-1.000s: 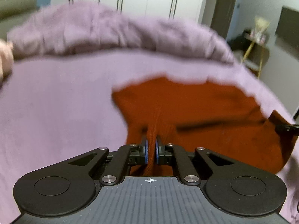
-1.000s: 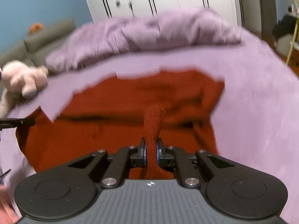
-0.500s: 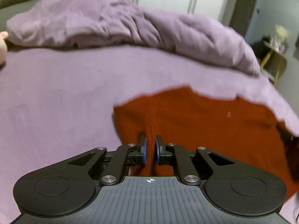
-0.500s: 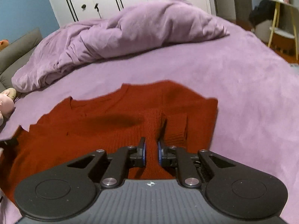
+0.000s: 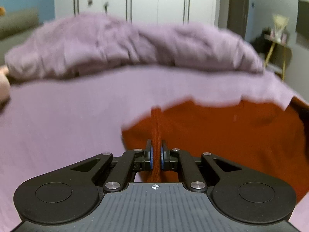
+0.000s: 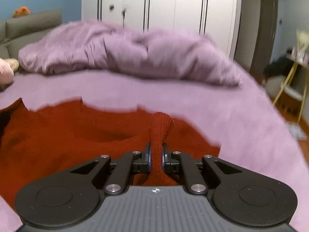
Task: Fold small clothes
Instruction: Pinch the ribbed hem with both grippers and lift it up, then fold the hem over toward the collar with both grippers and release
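Observation:
A small rust-red knitted sweater (image 5: 222, 127) lies on a lilac bed sheet (image 5: 67, 119). My left gripper (image 5: 156, 150) is shut on a pinched ridge of the sweater at its left edge. The sweater also shows in the right wrist view (image 6: 67, 131), spread to the left. My right gripper (image 6: 156, 152) is shut on a bunched fold of the sweater near its right edge, and the fold stands up between the pads. Both views are blurred by motion.
A crumpled lilac duvet (image 5: 125, 46) lies across the far side of the bed, also in the right wrist view (image 6: 125, 52). A pink soft toy (image 6: 5, 73) sits at the far left. White wardrobes (image 6: 160, 5) stand behind. A gold-legged side table (image 6: 295, 81) stands to the right.
Half a second ago both grippers were lowered onto the flat sweater. Now both hold pinched folds of it raised, and the views have tilted up toward the duvet and wardrobes.

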Demonstrator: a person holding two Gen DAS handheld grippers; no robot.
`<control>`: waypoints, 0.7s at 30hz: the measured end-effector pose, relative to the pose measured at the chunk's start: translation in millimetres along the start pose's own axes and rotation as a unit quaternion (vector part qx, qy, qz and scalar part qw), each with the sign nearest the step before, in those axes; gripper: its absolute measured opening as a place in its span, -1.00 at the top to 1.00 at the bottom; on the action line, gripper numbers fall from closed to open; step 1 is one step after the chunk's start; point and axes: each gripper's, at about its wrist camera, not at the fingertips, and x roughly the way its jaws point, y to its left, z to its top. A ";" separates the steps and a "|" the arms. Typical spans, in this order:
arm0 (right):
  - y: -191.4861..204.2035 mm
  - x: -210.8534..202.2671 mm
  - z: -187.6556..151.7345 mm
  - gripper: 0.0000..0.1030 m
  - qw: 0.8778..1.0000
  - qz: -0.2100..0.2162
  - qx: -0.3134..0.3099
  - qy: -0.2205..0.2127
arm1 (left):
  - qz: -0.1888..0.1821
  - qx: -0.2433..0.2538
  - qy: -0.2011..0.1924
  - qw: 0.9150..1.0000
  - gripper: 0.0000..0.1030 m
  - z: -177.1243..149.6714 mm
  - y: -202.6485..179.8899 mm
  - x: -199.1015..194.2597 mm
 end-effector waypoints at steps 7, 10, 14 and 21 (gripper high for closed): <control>-0.1 26.4 59.4 0.83 0.995 -0.085 0.001 -0.053 | 0.053 -0.029 -0.075 0.995 0.80 62.6 -5.0 20.7; -0.3 49.7 65.0 0.73 0.991 -0.126 0.012 -0.044 | 0.104 -0.036 -0.033 0.993 0.56 64.8 -10.4 51.0; 5.5 47.1 50.2 0.63 0.992 -0.072 0.098 -0.035 | 0.017 -0.070 -0.033 0.997 -0.08 43.2 -20.2 41.7; 38.0 109.6 -9.1 0.56 0.915 0.244 0.312 0.069 | -0.033 -0.092 0.004 0.995 -0.28 15.3 -49.9 77.9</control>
